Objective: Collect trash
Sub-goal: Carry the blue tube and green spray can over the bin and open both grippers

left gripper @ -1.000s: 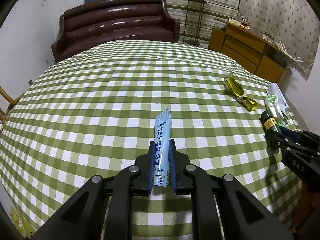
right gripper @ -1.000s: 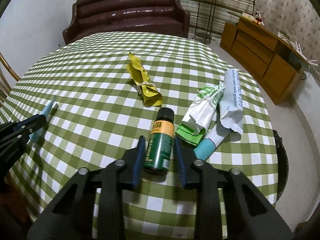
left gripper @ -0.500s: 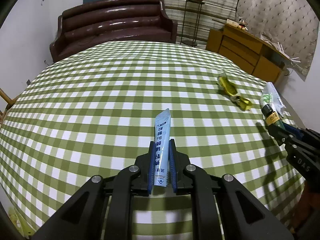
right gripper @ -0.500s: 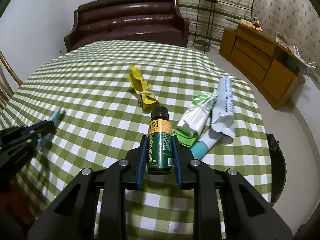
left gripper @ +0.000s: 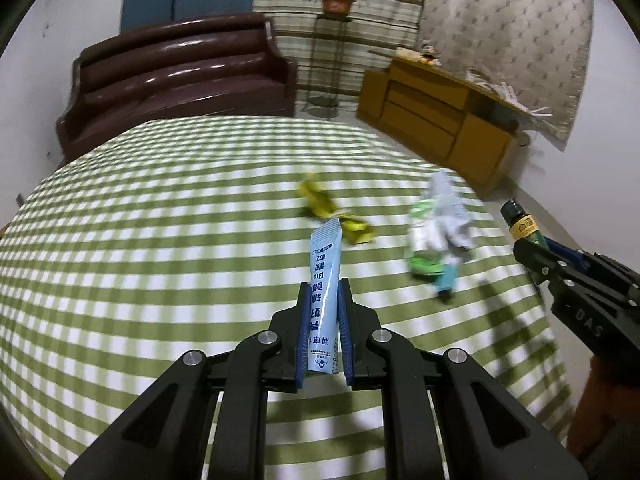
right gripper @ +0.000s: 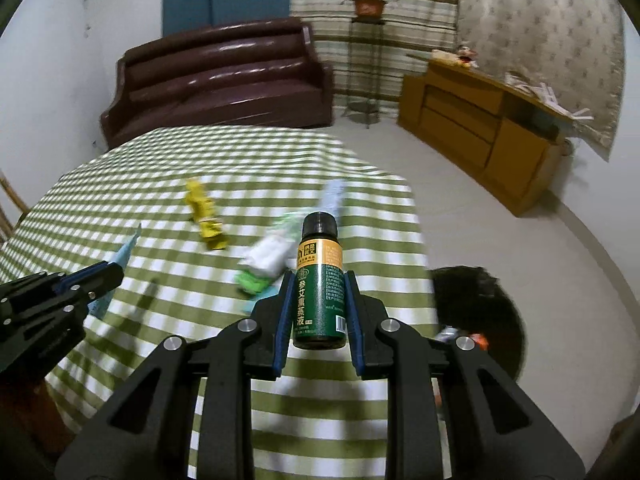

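Two pieces of trash are already picked up, one in each gripper, and more waits on the worktop (left gripper: 160,240), which wears a green and white checked cloth.

Start at the left of the right wrist view. The left gripper (right gripper: 96,276) pokes in from the left edge. Its fingers are pressed together on a thin blue packet (left gripper: 325,280). In the left wrist view that packet sticks up in the lower middle of the frame, held off the cloth.

Next, a little right of that, a yellow wrapper (right gripper: 206,220) lies flat on the cloth. Nobody holds it.

Then comes a heap of green and white wrappers (right gripper: 266,258) with a pale tube (right gripper: 334,196) behind it. They are blurry, so I cannot tell how many pieces there are. They lie on the cloth too.

In the middle of the frame the right gripper (right gripper: 319,300) has its fingers clamped on a small green bottle (right gripper: 319,280) with a black cap. The bottle stands up between the fingers, off the cloth.

At the lower right, down on the floor beside the worktop, sits a dark round bin (right gripper: 480,312). Something small and orange shows inside it.

So I think the job is partly done. The packet and the bottle need to go in the bin. The yellow wrapper and the heap are left to pick up after that.
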Tool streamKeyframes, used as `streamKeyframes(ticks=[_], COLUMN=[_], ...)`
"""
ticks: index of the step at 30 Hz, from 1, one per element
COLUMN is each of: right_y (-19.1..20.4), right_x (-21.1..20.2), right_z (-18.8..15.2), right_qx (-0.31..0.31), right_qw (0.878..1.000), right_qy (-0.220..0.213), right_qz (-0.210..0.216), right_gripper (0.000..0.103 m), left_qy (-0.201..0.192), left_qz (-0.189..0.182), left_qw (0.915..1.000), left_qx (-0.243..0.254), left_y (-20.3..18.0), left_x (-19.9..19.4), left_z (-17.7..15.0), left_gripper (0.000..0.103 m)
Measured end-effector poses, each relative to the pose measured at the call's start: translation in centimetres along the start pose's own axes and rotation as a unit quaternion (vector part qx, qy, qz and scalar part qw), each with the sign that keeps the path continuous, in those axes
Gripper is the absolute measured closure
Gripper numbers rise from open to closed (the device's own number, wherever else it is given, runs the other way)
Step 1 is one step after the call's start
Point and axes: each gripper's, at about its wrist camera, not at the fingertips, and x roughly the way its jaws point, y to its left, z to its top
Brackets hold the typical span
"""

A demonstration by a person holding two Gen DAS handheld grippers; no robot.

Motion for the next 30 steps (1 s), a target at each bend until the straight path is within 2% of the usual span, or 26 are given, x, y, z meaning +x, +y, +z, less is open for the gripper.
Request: streamKeyframes(ticks=[8, 15, 20, 30], right_y=[-7.1, -11.1, -13.6, -16.0], right_x=[-0.3, 0.1, 0.7, 1.8], right_z=[-1.6, -2.5, -3.1, -3.5], right_qx=[0.037, 0.065, 0.083, 0.106], right_qw=[0.998, 0.996, 0.994, 0.992], right_qy=[-0.001, 0.001, 0.006, 0.013], right_qz=[-0.049, -0.066, -0.071, -0.073], right_gripper=[0.08, 0.08, 0.08, 0.08], left_qy=[-0.007, -0.007, -0.005, 0.012], left_qz=[-0.047, -0.076, -0.086, -0.093], left_qw=[0.9979, 0.9938, 0.9915, 0.9882], left_qx=[0.043, 0.08, 0.097, 0.121], left_y=[-7.2, -13.7, -16.6, -20.5], left_x=[0.8, 2.0, 3.2, 5.9], left_z=[0.5, 0.7, 1.1, 1.1], left_gripper=[0.089, 0.089, 0.089, 0.089])
